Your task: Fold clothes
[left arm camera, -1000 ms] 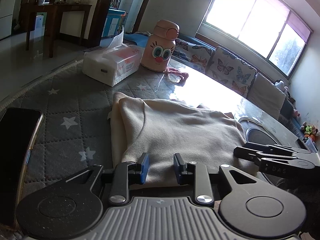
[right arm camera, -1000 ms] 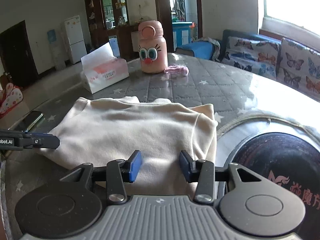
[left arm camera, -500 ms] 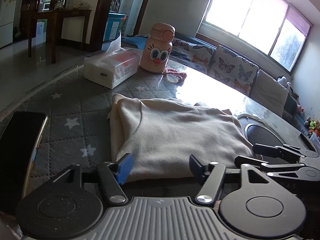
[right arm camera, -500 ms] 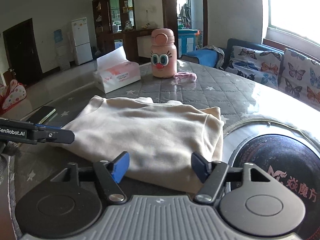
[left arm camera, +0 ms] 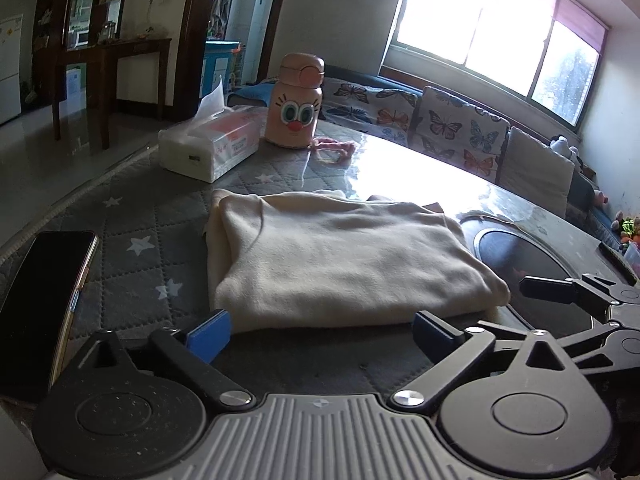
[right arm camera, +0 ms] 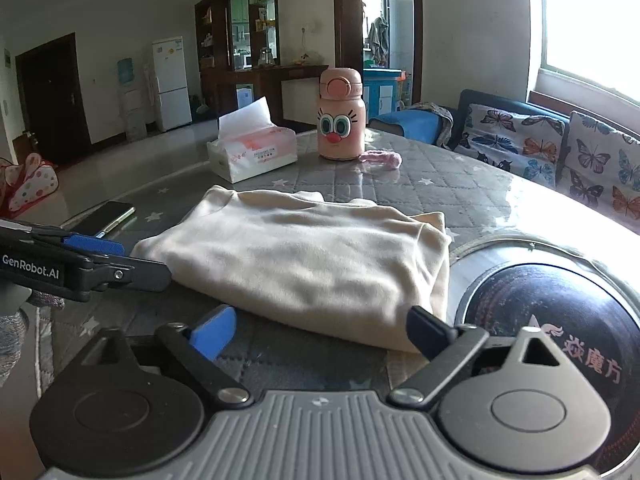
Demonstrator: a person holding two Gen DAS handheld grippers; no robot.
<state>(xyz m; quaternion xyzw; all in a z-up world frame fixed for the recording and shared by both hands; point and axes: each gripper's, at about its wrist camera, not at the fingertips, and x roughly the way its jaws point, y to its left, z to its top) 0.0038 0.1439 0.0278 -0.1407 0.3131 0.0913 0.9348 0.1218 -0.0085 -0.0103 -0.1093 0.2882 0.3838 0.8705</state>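
Note:
A folded cream garment lies flat on the grey star-quilted table cover. My left gripper sits just short of its near edge, jaws still opening and wide apart, nothing between the blue pads. My right gripper is back from the garment's near right corner, jaws likewise opening wide and empty. Each gripper shows in the other's view: the right gripper's fingers at the right edge, the left gripper's fingers at the left edge.
A phone lies on the cover to the left. A tissue box, a pink cartoon bottle and a pink hair tie stand beyond the garment. A round black hotplate is set in the table on the right.
Both grippers' jaws spread from narrow to wide and let go of the garment's near edge. Both drew back toward me, so the garment lies further from the fingertips.

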